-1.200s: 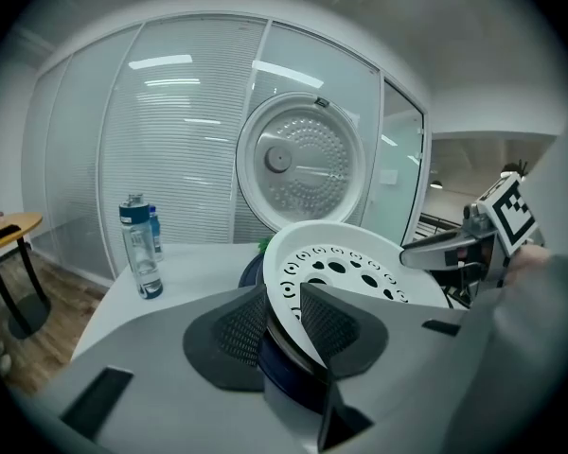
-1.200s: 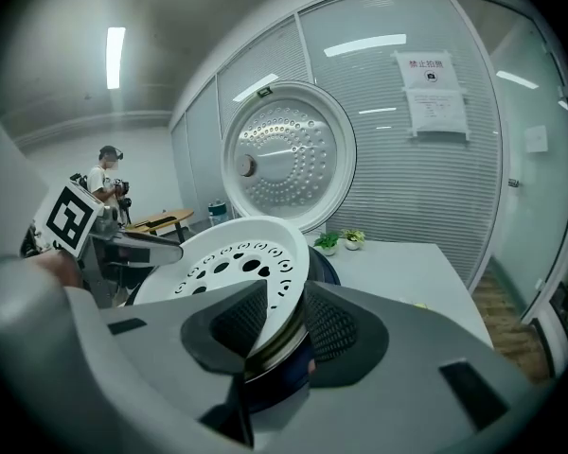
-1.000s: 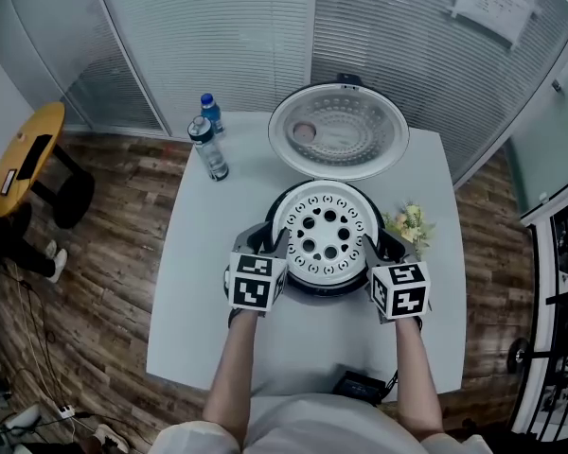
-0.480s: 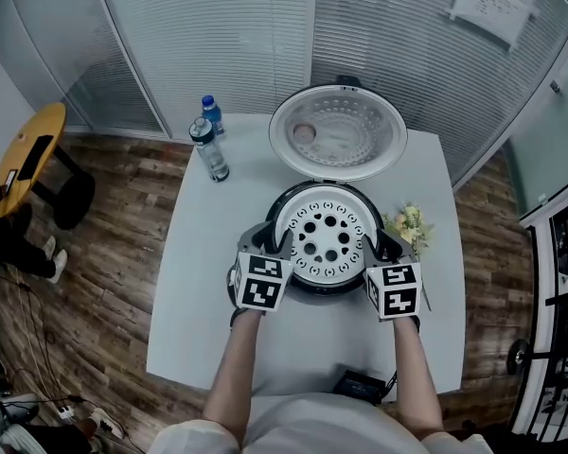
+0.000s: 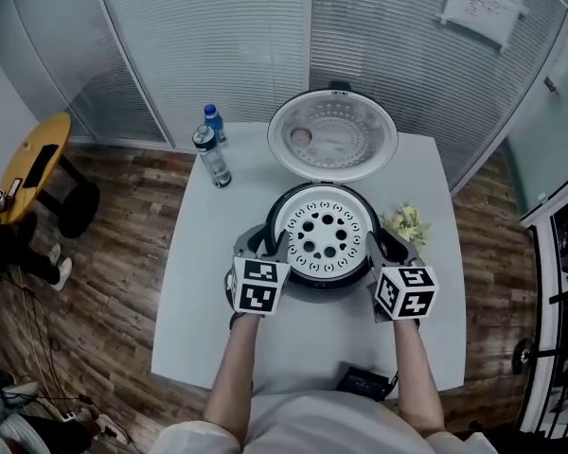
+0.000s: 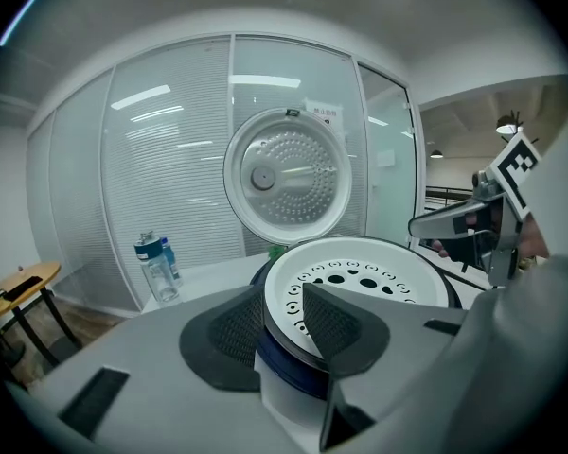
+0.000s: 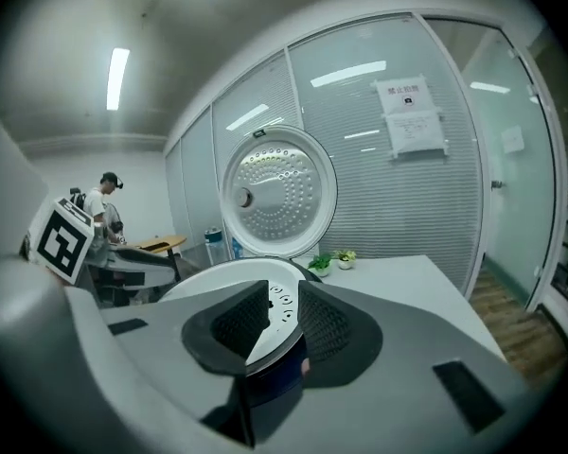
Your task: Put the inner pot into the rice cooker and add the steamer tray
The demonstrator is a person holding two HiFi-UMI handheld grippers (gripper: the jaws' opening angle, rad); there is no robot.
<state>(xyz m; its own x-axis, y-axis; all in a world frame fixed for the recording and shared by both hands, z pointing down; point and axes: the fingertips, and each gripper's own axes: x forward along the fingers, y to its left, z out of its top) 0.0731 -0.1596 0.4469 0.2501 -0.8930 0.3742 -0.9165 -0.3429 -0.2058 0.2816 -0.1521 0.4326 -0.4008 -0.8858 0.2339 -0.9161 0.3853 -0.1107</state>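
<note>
The rice cooker (image 5: 298, 285) stands mid-table with its lid (image 5: 333, 135) swung up behind. The white perforated steamer tray (image 5: 327, 235) lies level in its mouth and hides whatever is beneath. My left gripper (image 5: 268, 244) straddles the tray's left rim (image 6: 286, 296). Its jaws are opening, with the rim between the pads and a slight gap. My right gripper (image 5: 383, 244) is at the opposite rim. In the right gripper view the tray's edge (image 7: 276, 303) is pinched between the pads of that gripper (image 7: 282, 320).
Two water bottles (image 5: 211, 154) stand at the table's back left. A small potted plant (image 5: 407, 223) sits right of the cooker, close to my right gripper. A black device (image 5: 364, 383) lies at the near edge. A yellow stool (image 5: 33, 164) stands on the floor at left.
The tray has settled lower into the cooker's mouth and now looks level. My right gripper's marker cube has shifted slightly outward to the right. The left has barely moved.
</note>
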